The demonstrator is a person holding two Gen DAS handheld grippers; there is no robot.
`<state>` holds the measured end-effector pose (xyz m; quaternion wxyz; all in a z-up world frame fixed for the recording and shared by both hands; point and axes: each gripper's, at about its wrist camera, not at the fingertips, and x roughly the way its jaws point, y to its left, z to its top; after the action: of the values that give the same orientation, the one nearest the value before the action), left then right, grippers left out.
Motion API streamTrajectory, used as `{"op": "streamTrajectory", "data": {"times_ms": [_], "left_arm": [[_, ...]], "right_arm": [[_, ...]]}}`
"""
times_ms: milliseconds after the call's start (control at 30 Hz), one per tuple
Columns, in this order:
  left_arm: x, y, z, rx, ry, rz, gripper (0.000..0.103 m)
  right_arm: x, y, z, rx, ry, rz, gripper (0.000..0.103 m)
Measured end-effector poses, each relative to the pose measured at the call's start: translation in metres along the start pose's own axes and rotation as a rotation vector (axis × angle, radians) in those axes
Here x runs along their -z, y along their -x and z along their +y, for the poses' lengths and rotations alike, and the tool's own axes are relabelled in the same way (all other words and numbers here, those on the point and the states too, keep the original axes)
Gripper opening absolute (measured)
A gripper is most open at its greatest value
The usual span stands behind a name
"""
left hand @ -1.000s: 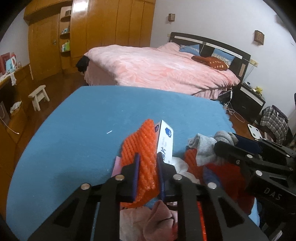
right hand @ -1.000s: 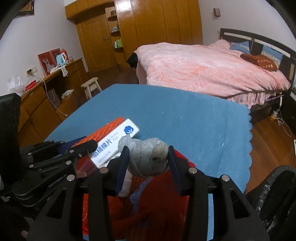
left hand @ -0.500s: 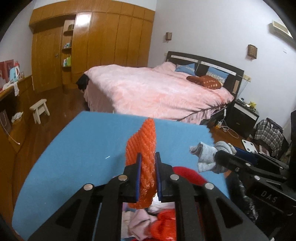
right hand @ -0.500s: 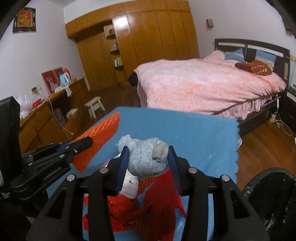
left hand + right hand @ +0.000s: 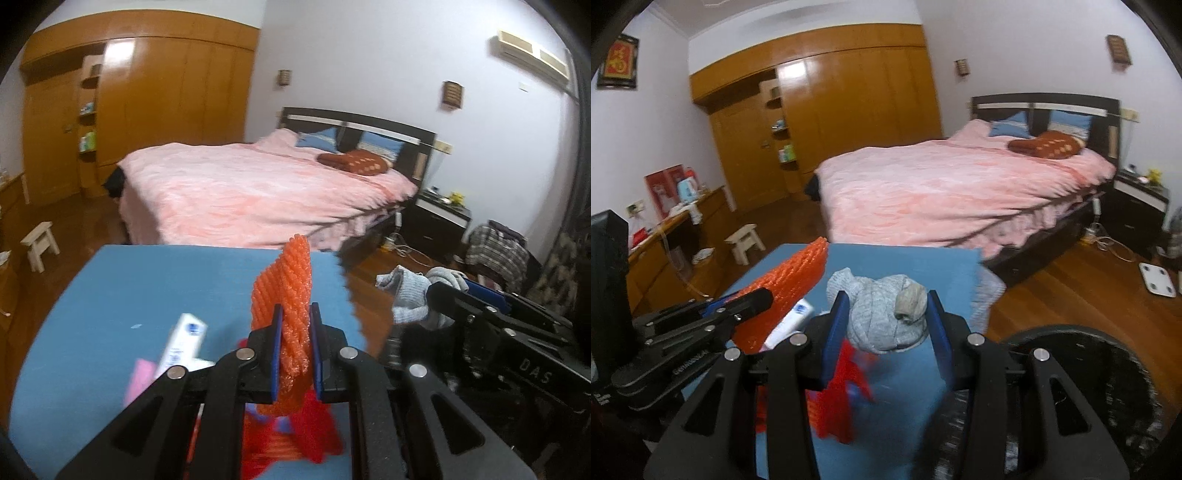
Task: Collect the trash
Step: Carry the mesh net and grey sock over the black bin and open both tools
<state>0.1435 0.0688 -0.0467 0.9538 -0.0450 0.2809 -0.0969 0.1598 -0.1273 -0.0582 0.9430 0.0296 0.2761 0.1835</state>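
My left gripper [image 5: 295, 334] is shut on an orange foam net sleeve [image 5: 286, 291] that stands up between its blue pads, lifted over the blue table [image 5: 147, 291]. From the right wrist view the same orange sleeve [image 5: 792, 284] shows at left, in the left gripper's hold. My right gripper [image 5: 886, 317] is shut on a balled grey sock [image 5: 882, 317]; the grey sock [image 5: 413, 295] also shows at right in the left wrist view. Below lie a white box [image 5: 183, 343], a pink piece [image 5: 136, 376] and red net scraps [image 5: 295, 435]. A black trash bag [image 5: 1082, 369] opens at lower right.
A bed [image 5: 953, 188] with a pink cover stands beyond the table. A small white stool [image 5: 744, 242] sits on the wooden floor at left, near a wooden counter [image 5: 665, 236]. A white scale [image 5: 1158, 278] and cables lie on the floor at right.
Both grippers have risen with their loads, away from the trash pile. The white box that leaned on the orange sleeve now lies lower left on the table. The black bag has come nearer.
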Motion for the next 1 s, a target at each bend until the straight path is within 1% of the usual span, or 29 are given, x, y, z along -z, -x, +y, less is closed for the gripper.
{"op": "streamTrajectory", "data": {"times_ms": [233, 400, 533, 633, 700, 733, 767, 800, 833, 867, 900, 933, 967, 1000], "left_arm": [[0.007, -0.018, -0.062, 0.111, -0.054, 0.023, 0.013], [0.013, -0.032, -0.107, 0.200, -0.089, 0.050, 0.013], [0.021, -0.044, -0.142, 0.260, -0.120, 0.076, 0.013], [0.026, -0.051, -0.159, 0.301, -0.129, 0.101, 0.014], [0.031, -0.055, -0.168, 0.327, -0.133, 0.118, 0.019], [0.033, -0.056, -0.170, 0.336, -0.134, 0.128, 0.031], [0.034, -0.060, -0.170, 0.335, -0.134, 0.130, 0.045], [0.034, -0.062, -0.170, 0.333, -0.133, 0.128, 0.049], [0.035, -0.062, -0.168, 0.329, -0.131, 0.127, 0.052], [0.036, -0.061, -0.165, 0.325, -0.131, 0.127, 0.055], [0.036, -0.060, -0.162, 0.310, -0.130, 0.125, 0.058], [0.034, -0.062, -0.158, 0.297, -0.129, 0.121, 0.063], [0.034, -0.059, -0.152, 0.278, -0.127, 0.113, 0.067], [0.034, -0.056, -0.146, 0.259, -0.126, 0.107, 0.069]], "right_arm": [[0.025, 0.032, -0.067, 0.160, -0.062, 0.019, 0.041], [0.043, 0.050, -0.106, 0.259, -0.105, 0.035, 0.041], [0.056, 0.060, -0.132, 0.316, -0.130, 0.046, 0.041], [0.068, 0.065, -0.148, 0.349, -0.152, 0.062, 0.042], [0.070, 0.065, -0.153, 0.359, -0.161, 0.074, 0.044], [0.073, 0.065, -0.155, 0.375, -0.165, 0.079, 0.044], [0.075, 0.066, -0.157, 0.380, -0.168, 0.080, 0.047], [0.076, 0.067, -0.157, 0.383, -0.170, 0.081, 0.055], [0.077, 0.067, -0.157, 0.392, -0.172, 0.080, 0.060], [0.077, 0.067, -0.156, 0.399, -0.173, 0.077, 0.067], [0.077, 0.066, -0.154, 0.402, -0.173, 0.074, 0.073], [0.077, 0.066, -0.153, 0.405, -0.171, 0.070, 0.078], [0.077, 0.066, -0.151, 0.410, -0.167, 0.065, 0.087], [0.077, 0.066, -0.149, 0.415, -0.164, 0.055, 0.092]]}}
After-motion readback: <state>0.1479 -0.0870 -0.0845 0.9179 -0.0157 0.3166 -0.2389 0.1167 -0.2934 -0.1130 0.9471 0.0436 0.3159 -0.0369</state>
